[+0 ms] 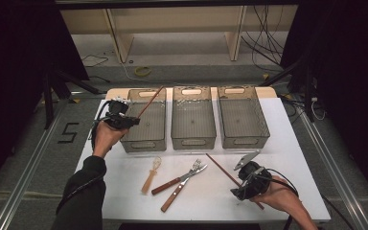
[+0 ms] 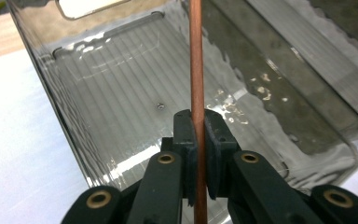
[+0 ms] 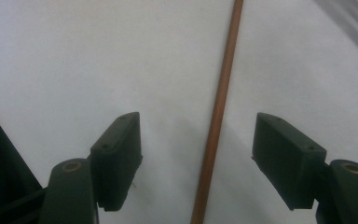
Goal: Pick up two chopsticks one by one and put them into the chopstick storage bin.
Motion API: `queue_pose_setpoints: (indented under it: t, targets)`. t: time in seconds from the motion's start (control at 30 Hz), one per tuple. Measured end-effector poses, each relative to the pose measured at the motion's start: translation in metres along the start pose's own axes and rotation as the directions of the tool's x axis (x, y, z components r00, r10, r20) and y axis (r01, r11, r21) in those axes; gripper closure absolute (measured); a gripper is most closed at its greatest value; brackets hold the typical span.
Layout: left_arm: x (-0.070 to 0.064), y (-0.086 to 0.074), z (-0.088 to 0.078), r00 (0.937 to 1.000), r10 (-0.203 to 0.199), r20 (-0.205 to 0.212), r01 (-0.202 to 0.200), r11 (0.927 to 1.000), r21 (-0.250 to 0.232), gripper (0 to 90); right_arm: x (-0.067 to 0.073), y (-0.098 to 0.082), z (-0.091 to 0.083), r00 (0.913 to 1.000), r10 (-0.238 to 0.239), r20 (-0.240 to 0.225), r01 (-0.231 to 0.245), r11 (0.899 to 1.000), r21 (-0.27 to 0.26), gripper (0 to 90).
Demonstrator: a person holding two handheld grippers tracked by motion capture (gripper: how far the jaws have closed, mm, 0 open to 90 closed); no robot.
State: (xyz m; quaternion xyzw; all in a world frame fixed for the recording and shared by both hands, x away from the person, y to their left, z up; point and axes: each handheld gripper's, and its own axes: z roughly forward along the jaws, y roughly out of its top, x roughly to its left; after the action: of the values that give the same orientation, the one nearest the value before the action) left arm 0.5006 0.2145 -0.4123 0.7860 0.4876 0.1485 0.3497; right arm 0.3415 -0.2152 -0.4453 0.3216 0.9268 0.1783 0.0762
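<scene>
My left gripper [image 1: 127,120] [image 2: 197,121] is shut on a thin brown chopstick [image 1: 151,100] [image 2: 196,56]. It holds the stick slanted over the left clear grey bin [image 1: 143,143] [image 2: 42,70], whose ribbed floor lies bare beneath the jaws. A second brown chopstick [image 1: 220,168] [image 3: 219,107] lies on the white table [image 1: 287,143] at the front right. My right gripper [image 1: 239,171] [image 3: 198,135] hangs open just above it. The stick runs between the two pads without touching either.
Two more clear grey bins, the middle one [image 1: 193,140] and the right one [image 1: 243,139], stand in a row behind. Two wooden-handled forks [image 1: 182,179] and a pale amber utensil [image 1: 152,175] lie at the table's front centre. The table's front edge [image 1: 196,219] is close.
</scene>
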Motion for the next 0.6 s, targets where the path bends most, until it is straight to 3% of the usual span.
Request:
queue_pose_setpoints:
  t: [0.6]
  targets:
    - [0.005, -0.003, 0.014, 0.9985, -0.051, -0.017, 0.052, 0.9986, 0.008, 84.4, 0.000, 0.000, 0.000, 1.0000, -0.001, -0.003, 0.001, 1.000, 0.001, 33.3]
